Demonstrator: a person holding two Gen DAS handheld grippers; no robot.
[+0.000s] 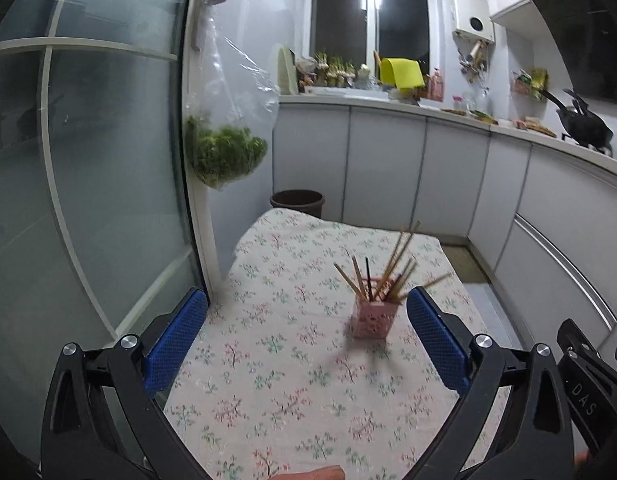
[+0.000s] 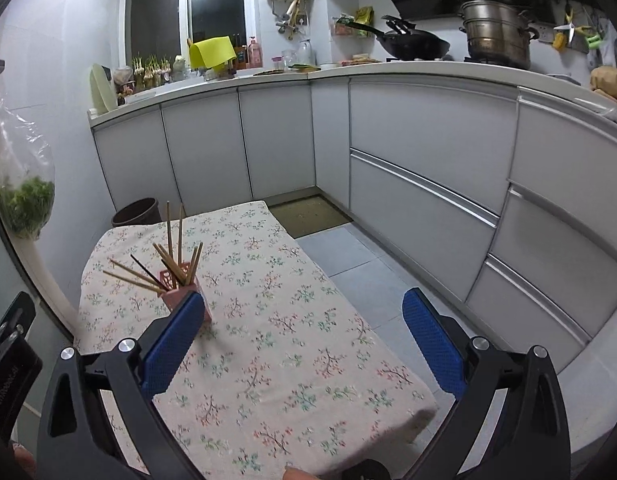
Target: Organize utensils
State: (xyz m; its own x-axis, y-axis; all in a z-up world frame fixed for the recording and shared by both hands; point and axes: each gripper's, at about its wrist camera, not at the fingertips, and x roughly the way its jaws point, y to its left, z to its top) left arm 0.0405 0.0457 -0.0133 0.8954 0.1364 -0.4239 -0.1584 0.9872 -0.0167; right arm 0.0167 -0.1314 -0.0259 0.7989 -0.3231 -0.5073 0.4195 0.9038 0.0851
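Both tongs stand spread as wide as they go, blue pads empty and touching nothing. The left tongs (image 1: 306, 334) hang over the flowered tabletop (image 1: 292, 392); ahead of them, just inside the right pad, a pink chopstick holder (image 1: 371, 318) stands upright on the cloth, with wooden chopsticks (image 1: 396, 264) fanning out of it. The right tongs (image 2: 304, 336) have the holder (image 2: 176, 296) at their left pad, partly hidden behind it, and the chopsticks (image 2: 170, 256) splay above. Bare cloth lies between the pads in both views. The tabletop's right edge drops to grey floor tiles (image 2: 360, 256) under the right tongs' right pad.

Farther off, only the left view shows the frosted glass door (image 1: 88, 184) close along the tabletop's left edge. Only the right view shows the steamer pot (image 2: 496, 32) beside the wok (image 2: 416, 46) on the far counter.
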